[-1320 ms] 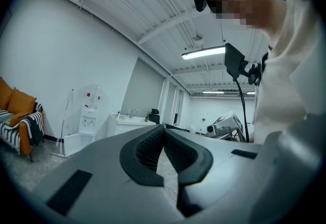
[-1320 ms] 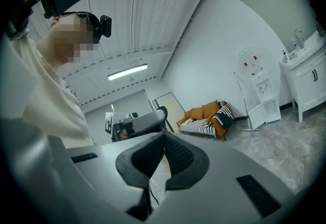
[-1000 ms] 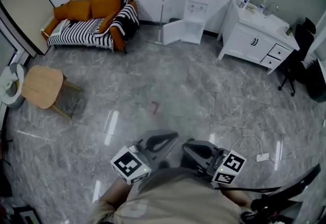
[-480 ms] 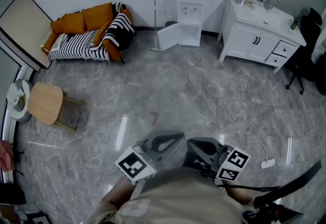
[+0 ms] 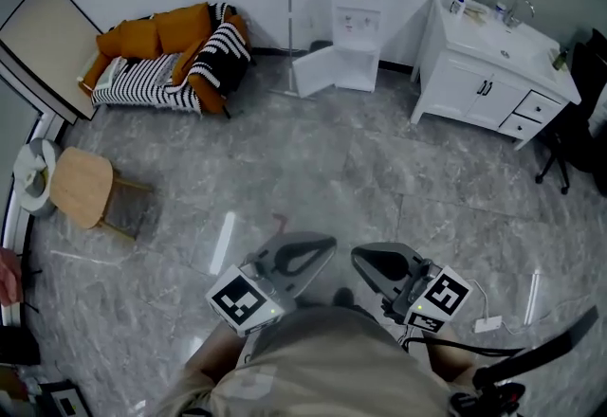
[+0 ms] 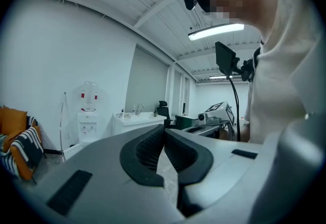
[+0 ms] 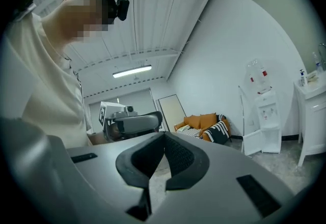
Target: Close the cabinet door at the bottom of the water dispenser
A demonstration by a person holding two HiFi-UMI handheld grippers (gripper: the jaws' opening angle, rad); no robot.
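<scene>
The white water dispenser stands against the far wall with a bottle on top. Its bottom cabinet door hangs open, swung out to the left. Both grippers are held close to my body, far from the dispenser across the floor. My left gripper is shut with nothing in it; in the left gripper view its pads meet at the tips. My right gripper is also shut and empty. The dispenser and its open door show small at the right of the right gripper view.
An orange sofa with a striped blanket sits at the back left. A round wooden stool stands at the left. A mop pole leans beside the dispenser. A white sink cabinet is at the right, and a power strip lies on the floor.
The whole view has shifted as I walk across the floor toward the dispenser. The power strip has slid nearer to my right gripper. Both grippers stay shut in the same pose.
</scene>
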